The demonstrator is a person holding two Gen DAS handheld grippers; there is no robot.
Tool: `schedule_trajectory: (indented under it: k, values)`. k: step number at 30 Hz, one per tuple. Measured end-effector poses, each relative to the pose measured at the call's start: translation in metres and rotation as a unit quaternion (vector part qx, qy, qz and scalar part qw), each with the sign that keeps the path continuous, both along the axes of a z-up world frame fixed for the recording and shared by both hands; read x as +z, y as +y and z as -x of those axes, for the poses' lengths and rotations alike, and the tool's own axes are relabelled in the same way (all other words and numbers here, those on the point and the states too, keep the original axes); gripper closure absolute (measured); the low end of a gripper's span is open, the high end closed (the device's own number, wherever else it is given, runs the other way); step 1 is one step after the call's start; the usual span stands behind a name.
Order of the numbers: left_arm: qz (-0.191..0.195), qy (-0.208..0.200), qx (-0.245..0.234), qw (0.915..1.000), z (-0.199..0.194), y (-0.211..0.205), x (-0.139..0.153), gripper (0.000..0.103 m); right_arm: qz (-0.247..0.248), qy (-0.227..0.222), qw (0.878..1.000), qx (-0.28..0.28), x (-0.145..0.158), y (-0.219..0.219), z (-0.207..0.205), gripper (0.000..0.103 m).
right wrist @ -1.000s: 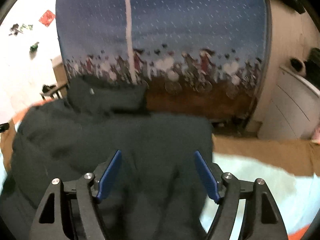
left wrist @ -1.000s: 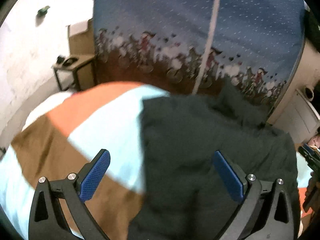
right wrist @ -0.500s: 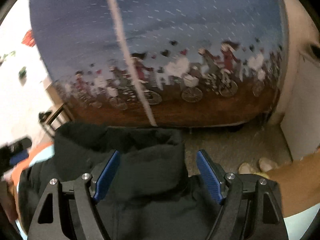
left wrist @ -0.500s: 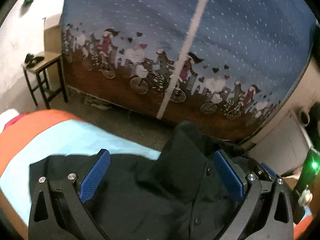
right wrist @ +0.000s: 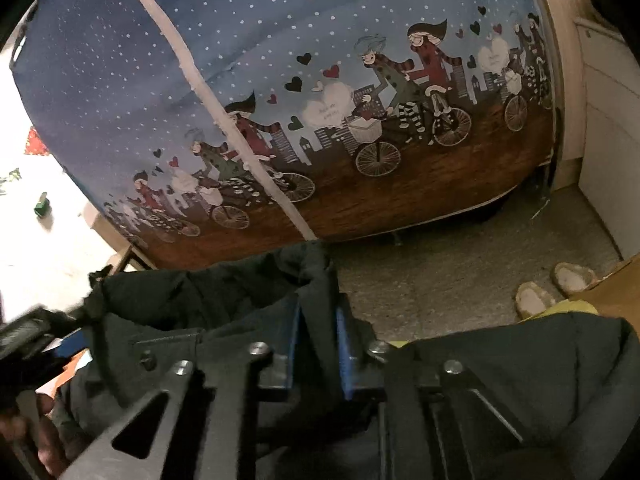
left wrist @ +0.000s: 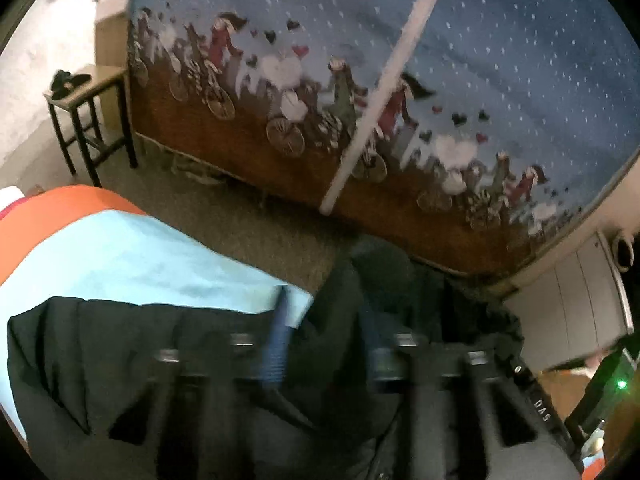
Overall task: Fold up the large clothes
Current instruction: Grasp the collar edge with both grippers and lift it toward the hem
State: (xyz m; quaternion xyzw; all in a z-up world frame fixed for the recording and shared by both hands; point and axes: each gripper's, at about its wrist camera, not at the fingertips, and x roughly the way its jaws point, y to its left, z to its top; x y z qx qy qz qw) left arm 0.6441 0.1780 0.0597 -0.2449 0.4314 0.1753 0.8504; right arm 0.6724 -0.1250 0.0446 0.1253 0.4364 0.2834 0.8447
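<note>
one jacket [right wrist: 540,380], two slippers [right wrist: 534,299], one side table [left wrist: 90,92]

Left tongs [left wrist: 320,344] smeared by motion blur, closing, contact with the dark jacket [left wrist: 120,344] impossible to make out. Jacket cut off at bottom edge. Slippers [right wrist: 552,288] partly hidden behind jacket.

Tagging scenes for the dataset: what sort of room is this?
Most likely a bedroom at home. A black jacket lies on a striped bedcover, a printed cloth with cyclists hangs in front, and a pair of slippers sits on the carpeted floor.
</note>
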Motion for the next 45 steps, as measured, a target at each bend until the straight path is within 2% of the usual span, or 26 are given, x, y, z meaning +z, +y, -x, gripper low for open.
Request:
schedule_trajectory:
  k: [2, 9, 11, 15, 19, 24, 28, 33, 36, 39, 45]
  values:
    - [0.003, -0.014, -0.005, 0.9999, 0.005, -0.003, 0.004, 0.092, -0.007, -0.006, 1.0, 0.004, 0.007, -0.005, 0.006, 0.092]
    - [-0.042, -0.067, -0.042, 0.996, 0.05, -0.03, 0.037, 0.095, -0.011, -0.064, 0.997, 0.047, 0.053, -0.026, 0.042, 0.093]
    - [-0.056, -0.081, -0.06, 0.9933, 0.071, -0.04, 0.052, 0.096, -0.011, -0.086, 0.994, 0.062, 0.07, -0.037, 0.062, 0.093]
    - [-0.061, -0.111, -0.093, 0.9875, 0.118, -0.061, 0.08, 0.096, -0.024, -0.12, 0.989, 0.085, 0.098, -0.062, 0.103, 0.093]
    - [-0.088, -0.127, -0.132, 0.9791, 0.169, -0.086, 0.099, 0.097, -0.02, -0.156, 0.981, 0.113, 0.123, -0.084, 0.153, 0.094]
    - [-0.067, -0.153, -0.155, 0.9737, 0.237, -0.106, 0.11, 0.098, 0.002, -0.2, 0.97, 0.137, 0.148, -0.101, 0.222, 0.094]
    - [-0.051, -0.169, -0.17, 0.9695, 0.287, -0.122, 0.101, 0.098, 0.034, -0.227, 0.961, 0.156, 0.152, -0.115, 0.277, 0.094]
    - [-0.064, -0.141, -0.185, 0.9705, 0.315, -0.135, 0.067, 0.098, 0.077, -0.233, 0.955, 0.167, 0.119, -0.115, 0.317, 0.094]
    - [-0.074, -0.127, -0.175, 0.9736, 0.307, -0.135, 0.038, 0.098, 0.114, -0.224, 0.952, 0.174, 0.089, -0.103, 0.318, 0.094]
    - [-0.087, -0.116, -0.164, 0.9757, 0.296, -0.135, 0.013, 0.098, 0.123, -0.21, 0.955, 0.171, 0.071, -0.097, 0.308, 0.094]
    - [-0.104, -0.11, -0.161, 0.9753, 0.284, -0.133, -0.005, 0.098, 0.092, -0.18, 0.967, 0.155, 0.074, -0.101, 0.291, 0.089]
